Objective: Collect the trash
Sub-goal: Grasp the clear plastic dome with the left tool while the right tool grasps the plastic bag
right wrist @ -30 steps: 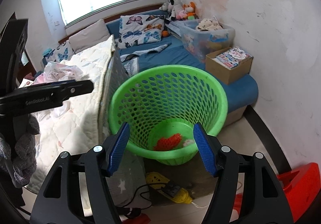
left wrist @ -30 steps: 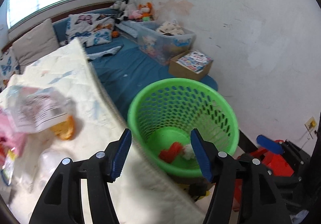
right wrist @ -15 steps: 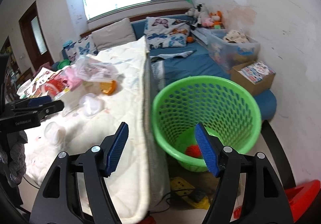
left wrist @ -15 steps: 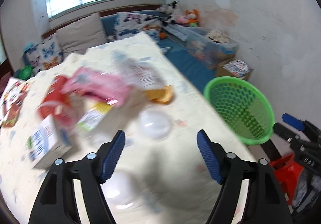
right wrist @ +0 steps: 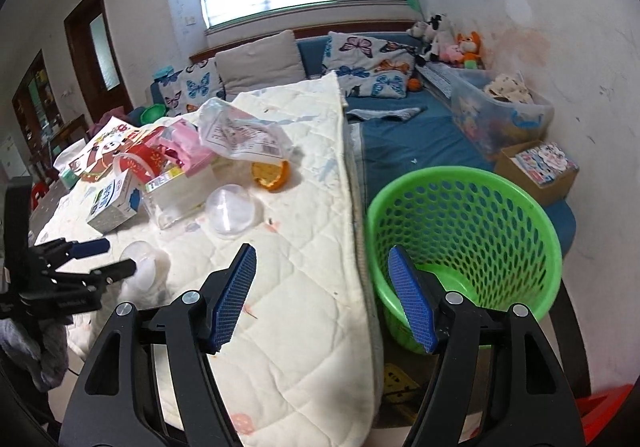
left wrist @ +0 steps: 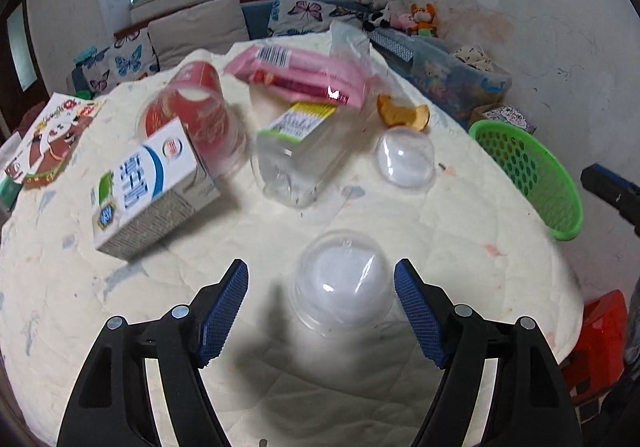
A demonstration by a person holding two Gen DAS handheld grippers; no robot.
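Covering the table, a cream quilted cloth [left wrist: 400, 207] carries scattered trash, with a round green perforated plastic basket [right wrist: 464, 243] beside its edge. The left gripper [left wrist: 321, 311] hangs jaws apart around a clear domed plastic cup [left wrist: 340, 283], not touching. The right gripper [right wrist: 322, 297] gapes empty, straddling cloth edge and basket.

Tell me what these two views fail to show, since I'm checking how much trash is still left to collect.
- Green basket contents: in the right wrist view the right gripper finger and the basket's near wall cover most of the bottom.
- Same basket, left wrist view: seen side-on, so its inside is hidden.
- Red cup: partly behind the milk carton.
- Left gripper: the table beneath it lies in shadow.
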